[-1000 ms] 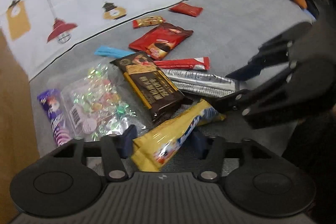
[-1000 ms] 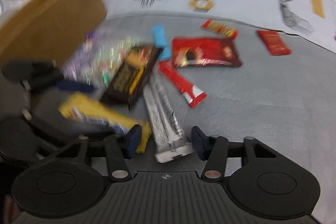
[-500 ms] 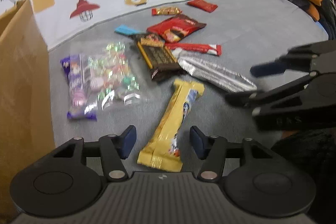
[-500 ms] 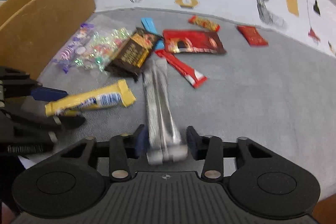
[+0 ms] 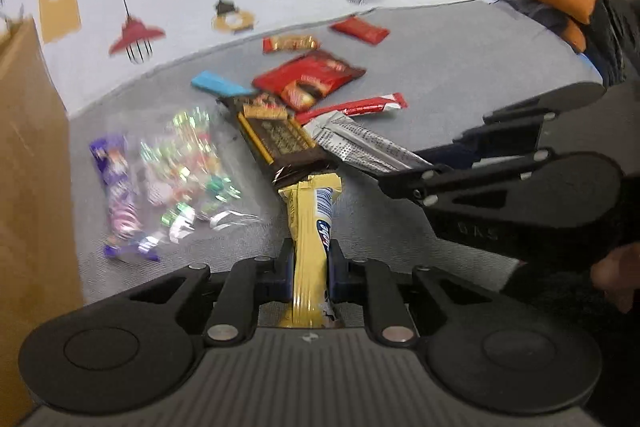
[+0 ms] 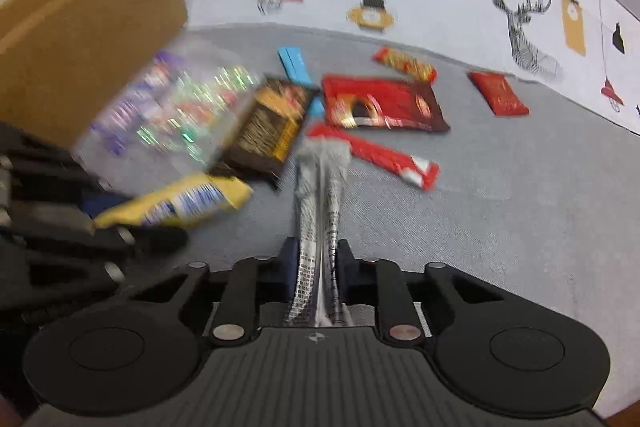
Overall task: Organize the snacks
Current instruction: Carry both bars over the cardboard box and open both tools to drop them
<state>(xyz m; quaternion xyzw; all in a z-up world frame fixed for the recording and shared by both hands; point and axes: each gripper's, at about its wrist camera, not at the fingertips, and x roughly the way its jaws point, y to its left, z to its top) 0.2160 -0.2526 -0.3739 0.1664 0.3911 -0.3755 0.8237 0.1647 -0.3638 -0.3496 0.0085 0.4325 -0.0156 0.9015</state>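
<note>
The left tool [image 5: 310,277] pinches a long yellow snack bar [image 5: 310,227]; the right tool [image 6: 318,275] pinches a silver foil packet [image 6: 320,203], both beside the other wrappers on the grey tabletop [image 6: 520,211].

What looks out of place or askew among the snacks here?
Nothing looks spilled or torn. The snacks lie in a loose jumble: the dark chocolate bar overlaps the blue packet. The left claw grips the yellow bar; the right claw grips the silver packet.
</note>
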